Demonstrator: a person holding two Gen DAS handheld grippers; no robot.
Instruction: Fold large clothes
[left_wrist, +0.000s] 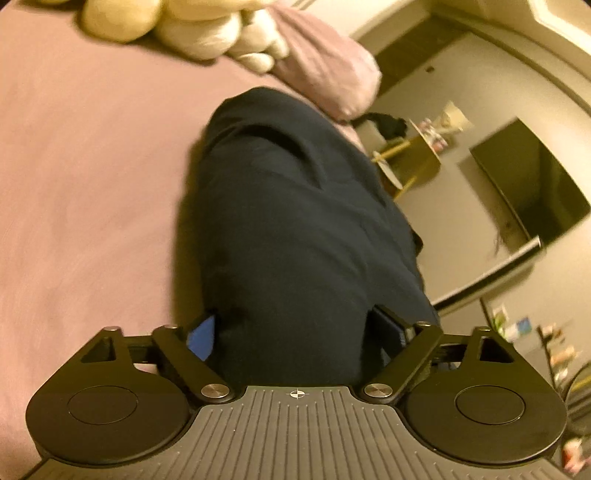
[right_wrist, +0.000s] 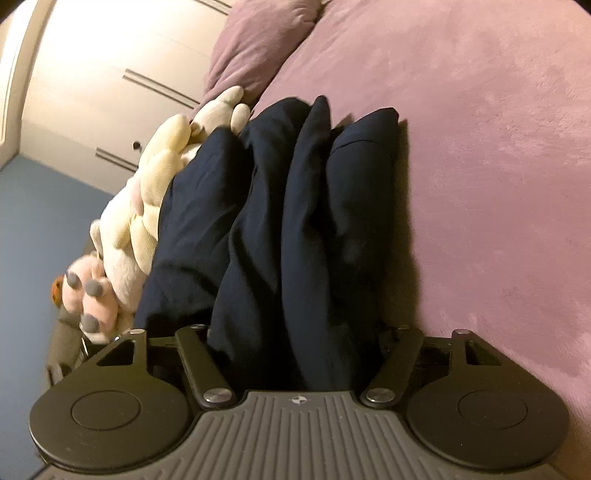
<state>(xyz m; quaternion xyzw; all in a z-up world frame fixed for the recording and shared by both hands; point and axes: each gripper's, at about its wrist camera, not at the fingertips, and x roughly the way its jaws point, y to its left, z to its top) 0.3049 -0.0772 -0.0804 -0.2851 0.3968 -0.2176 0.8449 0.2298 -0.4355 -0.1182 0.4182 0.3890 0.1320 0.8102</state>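
Note:
A dark navy garment (left_wrist: 295, 221) lies bunched in long folds on the pink bedspread (left_wrist: 92, 184). My left gripper (left_wrist: 295, 328) straddles its near end with the jaws wide. The blue pad (left_wrist: 201, 338) on the left stands bare beside the cloth, so nothing is pressed. In the right wrist view the same garment (right_wrist: 295, 221) runs away from my right gripper (right_wrist: 295, 332) in several thick ridges. The cloth fills the gap between the jaws and hides both fingertips, which seem to squeeze the bundle.
A cream plush toy (left_wrist: 192, 33) and a pink pillow (left_wrist: 325, 70) lie at the bed's head; the toy (right_wrist: 147, 184) touches the garment's left side. A dark screen (left_wrist: 532, 192) and a small side table (left_wrist: 410, 162) stand off the bed. Wardrobe doors (right_wrist: 110, 74) rise over blue floor (right_wrist: 44, 240).

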